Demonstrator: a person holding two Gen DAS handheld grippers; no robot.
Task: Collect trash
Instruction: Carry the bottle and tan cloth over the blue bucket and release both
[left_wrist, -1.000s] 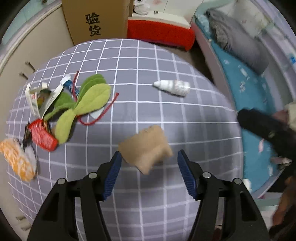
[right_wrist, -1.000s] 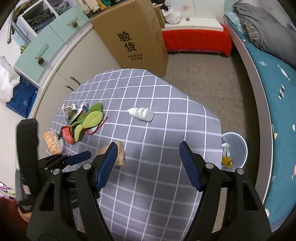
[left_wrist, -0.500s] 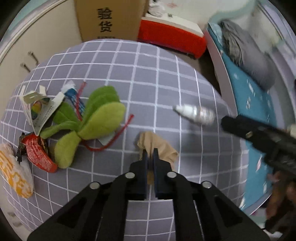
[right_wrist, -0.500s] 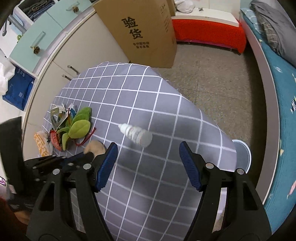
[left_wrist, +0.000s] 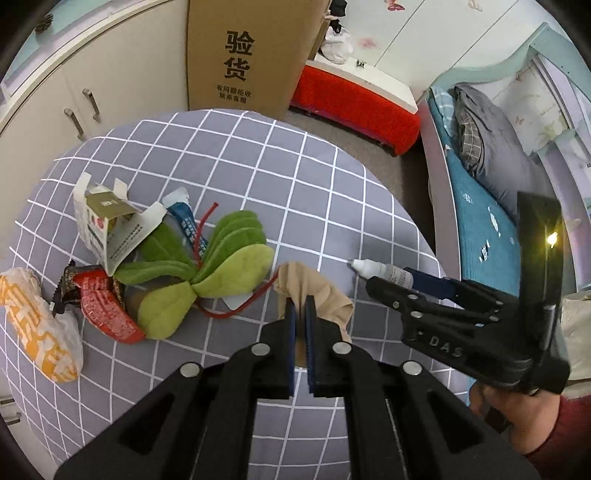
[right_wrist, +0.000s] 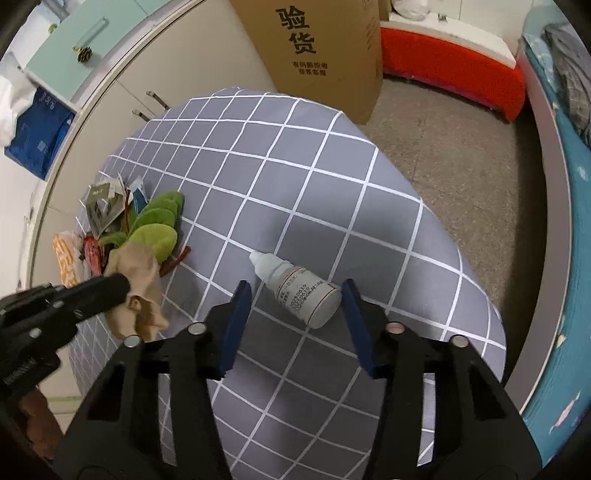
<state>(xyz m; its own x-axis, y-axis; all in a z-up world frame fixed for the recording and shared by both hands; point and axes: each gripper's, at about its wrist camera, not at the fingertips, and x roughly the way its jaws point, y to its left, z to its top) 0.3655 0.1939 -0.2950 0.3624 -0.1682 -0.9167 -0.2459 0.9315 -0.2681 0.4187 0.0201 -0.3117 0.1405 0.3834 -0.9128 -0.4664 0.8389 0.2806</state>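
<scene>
Your left gripper (left_wrist: 300, 317) pinches the crumpled tan cloth (left_wrist: 314, 291) beside green felt leaves (left_wrist: 229, 258); your right gripper's (right_wrist: 295, 314) jaws are closing around the white dropper bottle (right_wrist: 299, 291) near the grey checked tabletop's (right_wrist: 332, 184) right edge.

tabletop (left_wrist: 258, 155): grey cloth with white grid | left side: torn white paper carton (left_wrist: 107, 225), green felt leaves with red cord (left_wrist: 221, 258), red wrapper (left_wrist: 107, 310), orange-and-white bag (left_wrist: 40, 332) | right: small white dropper bottle (right_wrist: 299, 291) lying on its side

Table (right_wrist: 295, 184) far half bare; litter pile (left_wrist: 159, 266) crowds left edge.
</scene>
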